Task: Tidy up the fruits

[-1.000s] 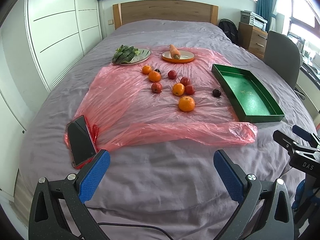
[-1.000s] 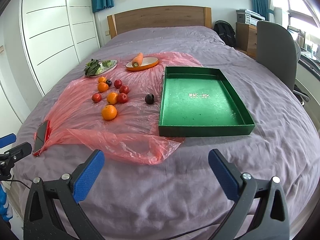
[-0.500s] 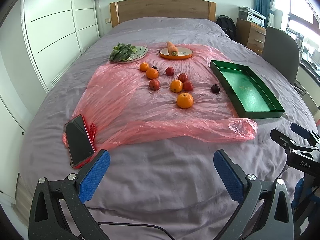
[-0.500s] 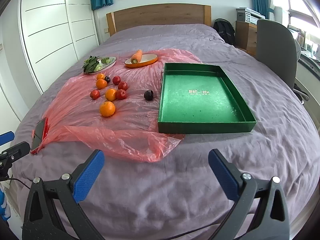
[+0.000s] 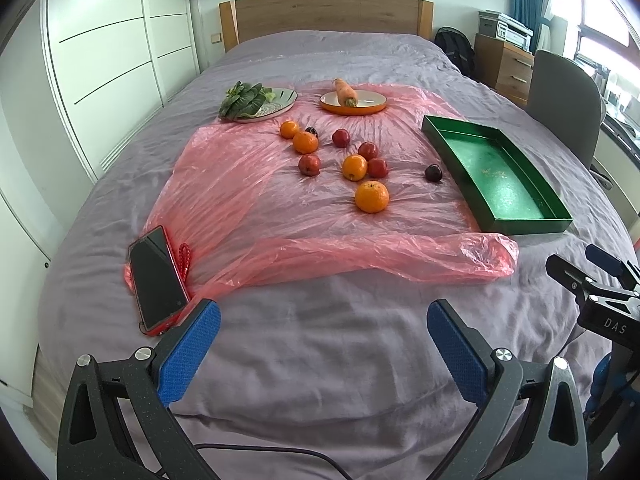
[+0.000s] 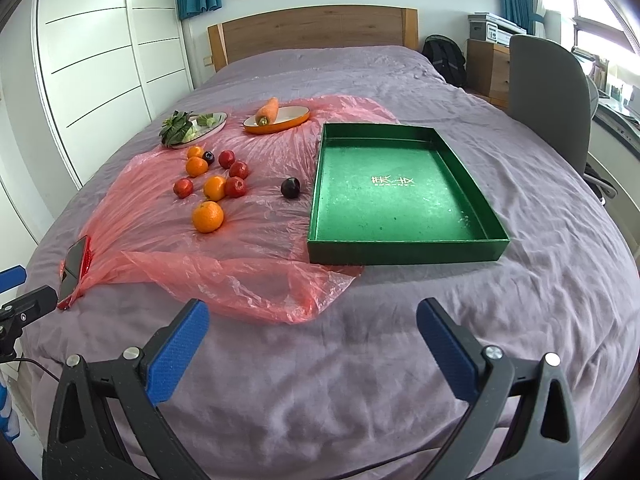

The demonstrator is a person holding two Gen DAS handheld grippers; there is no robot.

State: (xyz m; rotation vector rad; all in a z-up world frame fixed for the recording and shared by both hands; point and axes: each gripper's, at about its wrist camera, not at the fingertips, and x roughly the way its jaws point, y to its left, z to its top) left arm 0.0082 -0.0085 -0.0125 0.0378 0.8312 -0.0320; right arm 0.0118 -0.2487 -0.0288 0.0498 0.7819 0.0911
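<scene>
The fruits (image 5: pixel 352 160) lie loose in a cluster on a pink plastic sheet (image 5: pixel 248 200) spread over the bed (image 5: pixel 320 360) — four oranges, the largest orange (image 5: pixel 372 197) nearest the foot of the bed, several red fruits among them, and two dark ones. One dark plum (image 6: pixel 290 187) sits apart from the rest, just beside the left wall of the green tray (image 6: pixel 404 254). The tray rests on the sheet's right edge, nothing in it but pale lettering on its floor. Beyond the cluster stand two plates: an orange-rimmed plate (image 5: pixel 372 109) bearing a carrot (image 5: pixel 345 92), and a pale plate (image 5: pixel 280 106) with leafy greens (image 5: pixel 242 100) hanging over its rim. A phone in a red case (image 5: pixel 158 280) lies on the sheet's near left corner. The left gripper (image 5: pixel 323 334) hovers over bare bedding at the foot of the bed, its blue-padded fingers (image 5: pixel 188 354) spread wide and holding nothing; the right gripper (image 6: pixel 312 334) hangs likewise — fingers (image 6: pixel 448 348) wide apart, nothing between them — well short of the tray.
</scene>
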